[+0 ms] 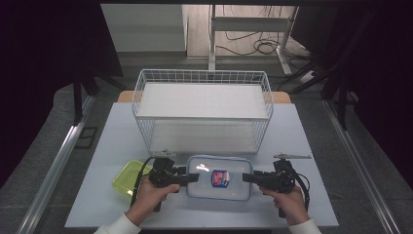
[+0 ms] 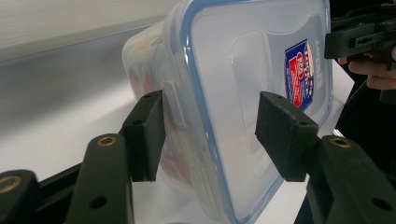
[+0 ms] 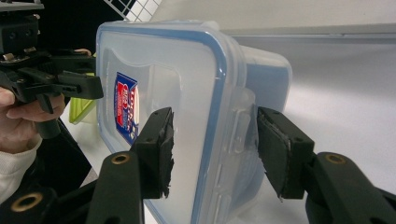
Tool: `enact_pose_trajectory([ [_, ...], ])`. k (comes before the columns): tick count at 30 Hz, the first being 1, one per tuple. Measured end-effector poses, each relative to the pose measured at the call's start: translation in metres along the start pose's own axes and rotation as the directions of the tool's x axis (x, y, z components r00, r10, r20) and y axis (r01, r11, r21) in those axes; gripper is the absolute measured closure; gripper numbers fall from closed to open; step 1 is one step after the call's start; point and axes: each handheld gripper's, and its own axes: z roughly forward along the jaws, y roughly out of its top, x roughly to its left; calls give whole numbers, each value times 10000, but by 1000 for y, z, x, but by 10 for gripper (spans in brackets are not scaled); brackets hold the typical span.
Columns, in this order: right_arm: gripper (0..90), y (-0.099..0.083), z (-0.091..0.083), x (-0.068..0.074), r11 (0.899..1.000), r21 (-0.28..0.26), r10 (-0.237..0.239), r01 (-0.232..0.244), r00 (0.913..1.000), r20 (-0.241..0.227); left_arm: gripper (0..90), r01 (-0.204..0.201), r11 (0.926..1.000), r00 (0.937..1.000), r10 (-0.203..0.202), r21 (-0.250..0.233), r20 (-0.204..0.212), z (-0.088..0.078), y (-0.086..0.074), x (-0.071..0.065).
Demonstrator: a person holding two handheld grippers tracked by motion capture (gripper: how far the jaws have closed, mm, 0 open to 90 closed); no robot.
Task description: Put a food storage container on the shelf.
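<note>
A clear plastic container point(image 1: 219, 178) with a blue-rimmed lid and a red and blue label lies flat on the table's near side. My left gripper point(image 1: 195, 178) points at its left end. In the left gripper view the container point(image 2: 243, 70) has its end rim between the jaws of that gripper point(image 2: 212, 116), one pad point(image 2: 144, 135) by the side latch and the other over the lid, with gaps showing. My right gripper point(image 1: 246, 178) meets the right end. Its jaws point(image 3: 215, 123) likewise straddle the container's point(image 3: 177, 70) rim and latch without pressing.
A white wire basket point(image 1: 202, 112) with a shelf stands behind the container in the middle of the table point(image 1: 112, 141). A yellow-green lid point(image 1: 127, 178) lies at the front left, beside my left hand. Table edges are close on both sides.
</note>
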Motion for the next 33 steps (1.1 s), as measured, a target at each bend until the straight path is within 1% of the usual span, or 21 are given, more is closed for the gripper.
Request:
enact_pose_trajectory([
  [2, 477, 0, -1, 1, 10000, -16, -54, 54, 10000, 12, 444, 9, 10000, 10000, -10, -14, -20, 0, 0, 0],
  [7, 479, 1, -2, 4, 9996, -169, -230, 231, 9997, 66, 448, -205, 9997, 9995, 201, -151, -258, -2, 0, -4],
  [10, 480, 2, -3, 5, 9991, -241, -336, 337, 9994, 76, 447, -210, 9995, 9994, 204, -226, -266, -3, 1, -5],
  [11, 480, 2, -3, 5, 9990, -267, -358, 360, 9993, 64, 447, -322, 9991, 9992, 315, -265, -254, -4, 2, -5],
  [15, 484, 4, -6, 7, 9981, -440, -426, 426, 9991, 6, 447, -427, 9984, 9987, 416, -367, -293, -7, 4, -8],
  [16, 488, 6, -8, 9, 9968, -572, -559, 559, 9984, 17, 448, -552, 9977, 9980, 539, -401, -331, -9, 6, -10],
  [18, 493, 8, -10, 10, 9960, -633, -632, 633, 9980, 40, 449, -574, 9975, 9979, 561, -408, -326, -10, 8, -11],
  [19, 606, 11, -14, 14, 9914, -991, -826, 851, 9962, 285, 467, -653, 9972, 9973, 640, -366, -360, -11, 9, -12],
  [20, 617, 14, -18, 17, 9866, -1116, -1123, 1194, 9913, 683, 483, -798, 9963, 9963, 787, -308, -346, -12, 10, -15],
  [21, 656, 15, -17, 22, 9826, -903, -1507, 1622, 9810, 1220, 495, -756, 9956, 9964, 733, -548, -414, -13, 11, -17],
  [22, 656, 15, -17, 22, 9826, -903, -1507, 1622, 9810, 1220, 502, -756, 9956, 9964, 733, -548, -414, -13, 11, -17],
  [23, 671, 16, -15, 24, 9800, -998, -1583, 1723, 9782, 1343, 483, -826, 9956, 9914, 776, -443, -1049, -10, 13, -17],
  [24, 670, 15, -12, 23, 9788, -1132, -1563, 1706, 9797, 1255, 458, -773, 9964, 9919, 732, -361, -1038, -9, 13, -14],
  [25, 667, 14, -10, 22, 9786, -1256, -1480, 1629, 9817, 1200, 465, -593, 9974, 9954, 561, -403, -772, -10, 14, -9],
  [26, 666, 14, -10, 22, 9779, -1301, -1487, 1639, 9817, 1193, 480, -501, 9980, 9967, 475, -384, -659, -11, 14, -7],
  [27, 666, 14, -10, 22, 9779, -1301, -1487, 1639, 9817, 1193, 479, -501, 9980, 9967, 475, -384, -659, -11, 14, -7],
  [28, 624, 15, -7, 17, 9796, -1326, -1394, 1510, 9859, 925, 470, -663, 9971, 9943, 629, -379, -863, -9, 14, -9],
  [29, 597, 15, -6, 15, 9820, -1260, -1309, 1410, 9877, 849, 467, -699, 9968, 9934, 660, -390, -937, -9, 14, -10],
  [30, 597, 15, -6, 15, 9820, -1260, -1309, 1410, 9877, 849, 464, -699, 9968, 9934, 660, -390, -937, -9, 14, -10],
  [31, 580, 14, -2, 14, 9842, -1066, -1324, 1410, 9876, 843, 462, -747, 9967, 9920, 711, -315, -1043, -8, 14, -9],
  [33, 580, 14, -1, 13, 9844, -1045, -1346, 1416, 9883, 714, 463, -695, 9972, 9927, 663, -289, -1005, -7, 13, -5],
])
